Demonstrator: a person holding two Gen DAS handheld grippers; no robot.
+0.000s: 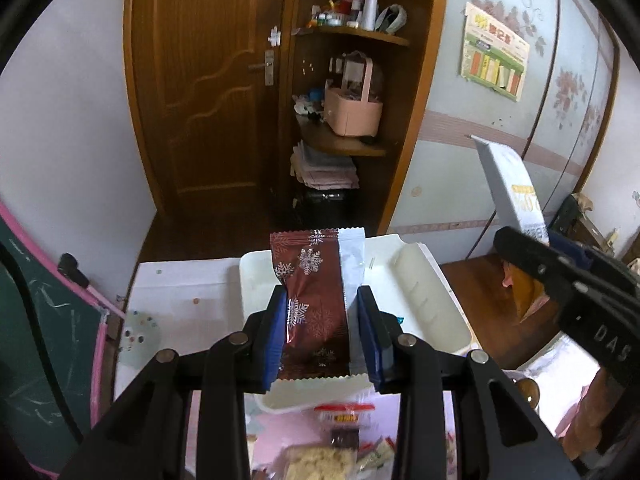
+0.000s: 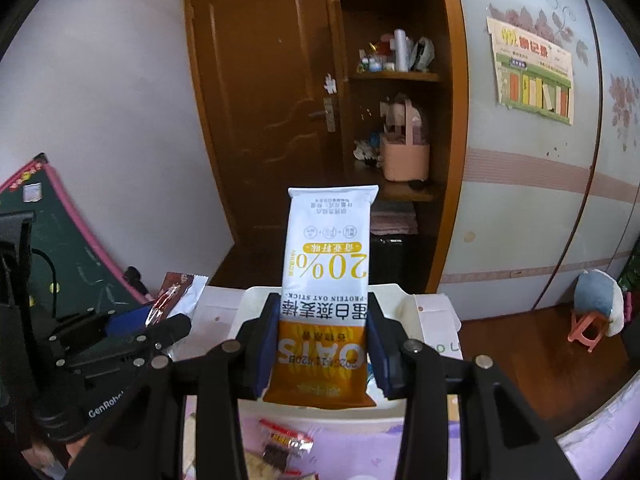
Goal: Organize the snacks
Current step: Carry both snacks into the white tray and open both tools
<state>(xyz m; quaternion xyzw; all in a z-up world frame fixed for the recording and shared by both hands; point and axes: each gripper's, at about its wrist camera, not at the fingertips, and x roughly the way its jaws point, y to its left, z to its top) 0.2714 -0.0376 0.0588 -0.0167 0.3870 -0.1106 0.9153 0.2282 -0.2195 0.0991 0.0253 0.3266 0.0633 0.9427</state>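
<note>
1. The dark red foil snack packet with silver snowflakes and a white side panel stands upright in the left gripper. Its jaws are clamped on the packet's lower half, one blue pad on each long edge.
2. In the right wrist view the same packet appears at about 9 o'clock, sticking up from the left gripper.
3. The white and orange protein oat stick wrapper printed "20%" is upright in the right gripper. Its jaws are pressed against the wrapper's orange lower part.
4. From the left wrist camera the oat stick wrapper shows at about 3 o'clock, tilted, above the black right gripper.
5. Directly behind both held snacks sits a white rectangular plastic bin on a white tabletop; both packets are held in the air above its near edge.
6. At 6 o'clock in the left view, loose snacks lie on a pink patterned cloth: a small clear packet with a red and yellow label and a pale crumbly snack bar.
7. Further off, at 12 o'clock, stand a brown wooden door and a wooden corner shelf with a pink handled basket.
</note>
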